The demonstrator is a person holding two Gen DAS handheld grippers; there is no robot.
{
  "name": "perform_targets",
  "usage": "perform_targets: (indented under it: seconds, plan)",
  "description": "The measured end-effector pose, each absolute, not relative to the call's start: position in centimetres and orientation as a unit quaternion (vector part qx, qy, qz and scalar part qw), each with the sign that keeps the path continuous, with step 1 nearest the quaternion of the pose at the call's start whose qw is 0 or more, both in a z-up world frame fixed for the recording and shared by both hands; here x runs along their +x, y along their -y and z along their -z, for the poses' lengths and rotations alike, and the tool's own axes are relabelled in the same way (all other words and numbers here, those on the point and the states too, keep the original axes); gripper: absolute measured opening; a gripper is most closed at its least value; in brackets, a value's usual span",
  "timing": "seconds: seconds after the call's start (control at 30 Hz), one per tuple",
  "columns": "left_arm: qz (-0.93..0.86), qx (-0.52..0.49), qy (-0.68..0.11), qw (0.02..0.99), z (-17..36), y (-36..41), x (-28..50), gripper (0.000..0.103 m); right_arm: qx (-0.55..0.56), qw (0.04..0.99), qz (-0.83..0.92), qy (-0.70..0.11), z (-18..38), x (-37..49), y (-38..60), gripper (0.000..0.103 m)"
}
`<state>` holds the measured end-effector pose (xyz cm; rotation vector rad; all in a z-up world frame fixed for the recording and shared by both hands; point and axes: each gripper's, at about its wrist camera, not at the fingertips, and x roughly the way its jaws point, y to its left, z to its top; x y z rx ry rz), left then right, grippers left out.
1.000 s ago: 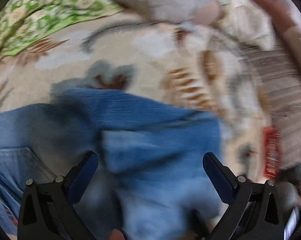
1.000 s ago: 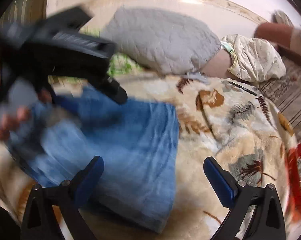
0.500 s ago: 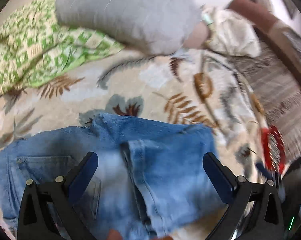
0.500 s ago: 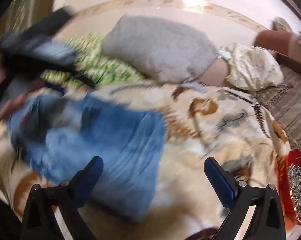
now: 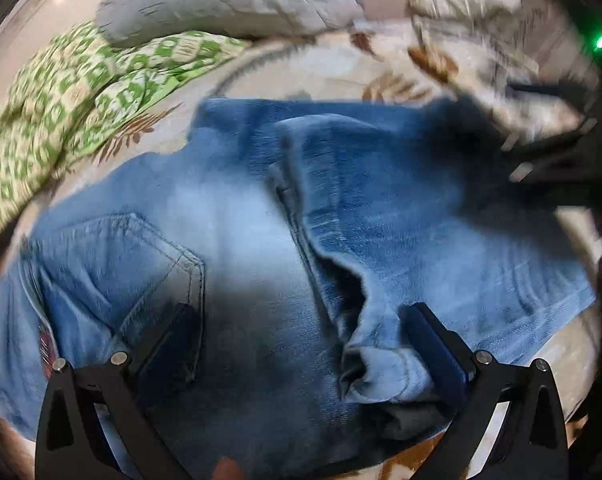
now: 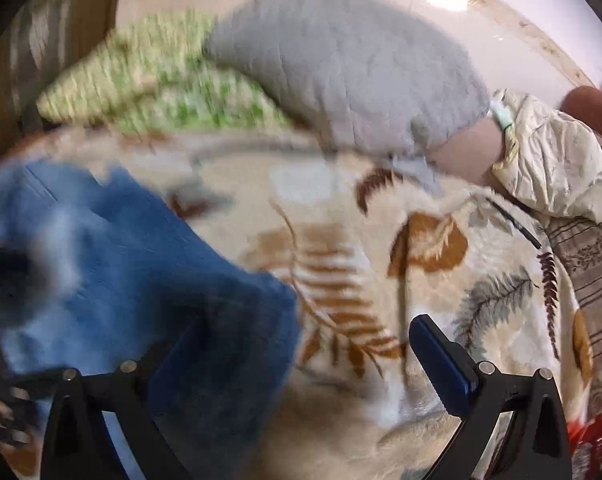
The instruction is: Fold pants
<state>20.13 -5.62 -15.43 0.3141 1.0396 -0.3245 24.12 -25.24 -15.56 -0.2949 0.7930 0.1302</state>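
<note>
Left wrist view: blurred folded jeans filling frame centre on leaf-print blanket; left gripper spread wide, holding nothing, over denim; dark blurred right tool cut off at upper right. Right wrist view: smeared jeans at lower left, edge ending mid-frame, bare blanket rightward; right gripper spread wide, empty.

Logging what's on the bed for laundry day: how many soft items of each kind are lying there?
Blue jeans: 1
Grey quilted pillow: 1
Cream pillow: 1
Green patterned cloth: 1
Leaf-print blanket: 1
Total: 5
</note>
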Motion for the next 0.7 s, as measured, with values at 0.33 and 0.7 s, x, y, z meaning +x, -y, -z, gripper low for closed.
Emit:
perform_targets:
  seconds: [0.33, 0.7]
  plan:
    - [0.169, 0.127, -0.425, 0.88, 9.2, 4.9, 18.0, 0.103, -0.062, 0.931, -0.087, -0.348, 11.0, 20.9, 27.6, 0.103]
    - [-0.009, 0.019, -0.382, 0.924, 7.4, -3.0, 12.1, 0.103, 0.014, 0.953, -0.023, -0.301, 9.6, 9.3, 25.7, 0.103]
